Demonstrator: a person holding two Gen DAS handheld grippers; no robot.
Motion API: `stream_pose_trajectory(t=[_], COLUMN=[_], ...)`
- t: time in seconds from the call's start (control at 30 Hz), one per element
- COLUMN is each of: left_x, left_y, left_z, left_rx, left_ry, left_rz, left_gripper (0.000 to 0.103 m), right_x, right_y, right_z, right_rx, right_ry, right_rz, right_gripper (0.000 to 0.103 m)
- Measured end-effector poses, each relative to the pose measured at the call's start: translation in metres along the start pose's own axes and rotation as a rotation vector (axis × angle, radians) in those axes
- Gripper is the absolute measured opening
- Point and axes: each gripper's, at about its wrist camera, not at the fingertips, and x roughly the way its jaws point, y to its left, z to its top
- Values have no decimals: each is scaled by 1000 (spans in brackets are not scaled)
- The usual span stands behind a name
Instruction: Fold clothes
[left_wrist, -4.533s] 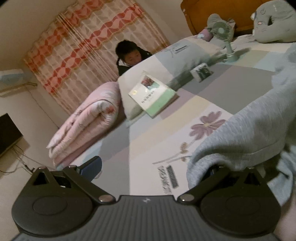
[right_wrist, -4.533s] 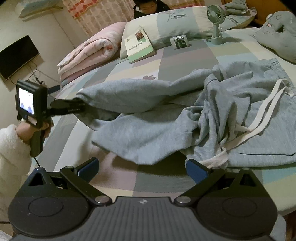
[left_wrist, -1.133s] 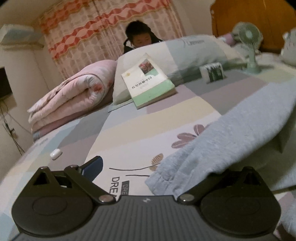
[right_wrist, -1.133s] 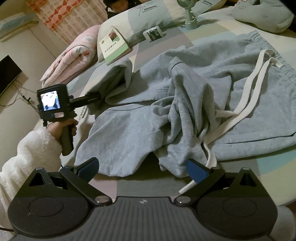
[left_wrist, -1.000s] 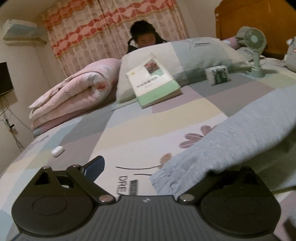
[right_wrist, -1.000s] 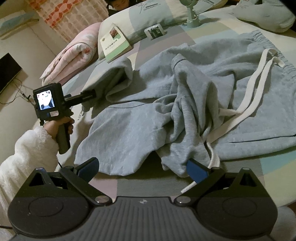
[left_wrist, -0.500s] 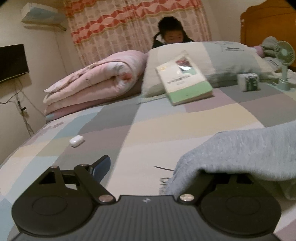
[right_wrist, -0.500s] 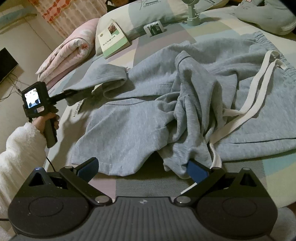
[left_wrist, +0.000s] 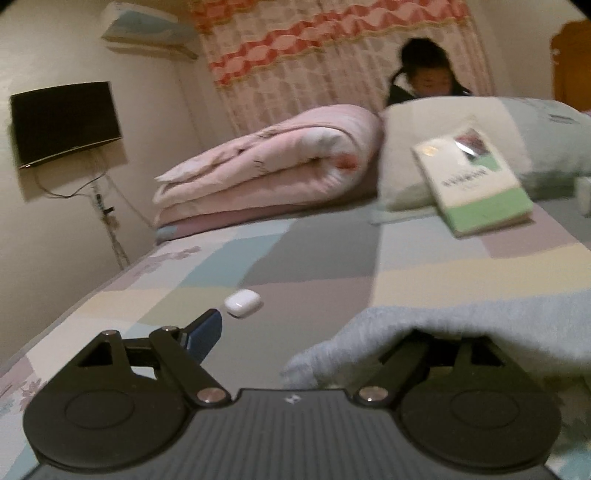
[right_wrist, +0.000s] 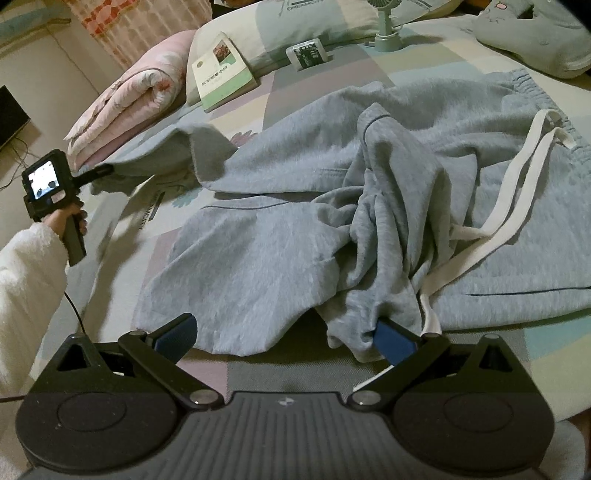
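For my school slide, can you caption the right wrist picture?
Open right gripper hovers by rumpled grey sweatpants on a patchwork bed.

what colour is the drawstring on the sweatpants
White, against the light grey sweatpants; the drawstring shows best in the right wrist view.

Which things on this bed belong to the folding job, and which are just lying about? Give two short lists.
Part of the job:
grey sweatpants
white drawstring
left gripper
right gripper

Just lying about:
book
pink quilt
pillow
small fan
white earbud case
grey soft toy
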Motion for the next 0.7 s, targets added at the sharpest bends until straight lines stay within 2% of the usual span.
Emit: stream_pose_trajectory(t=[0.27,0.7], left_x=[20,32], left_y=[39,56], left_z=[12,-16], left_rx=[-7,113], left_ry=[-40,49], left_rz=[106,-40], left_gripper=[83,85], right_x=[5,8], right_y=[2,9], right_z=[2,3], right_rx=[-1,-12], right_ry=[9,24], right_rz=[-26,-59], right_gripper=[103,103])
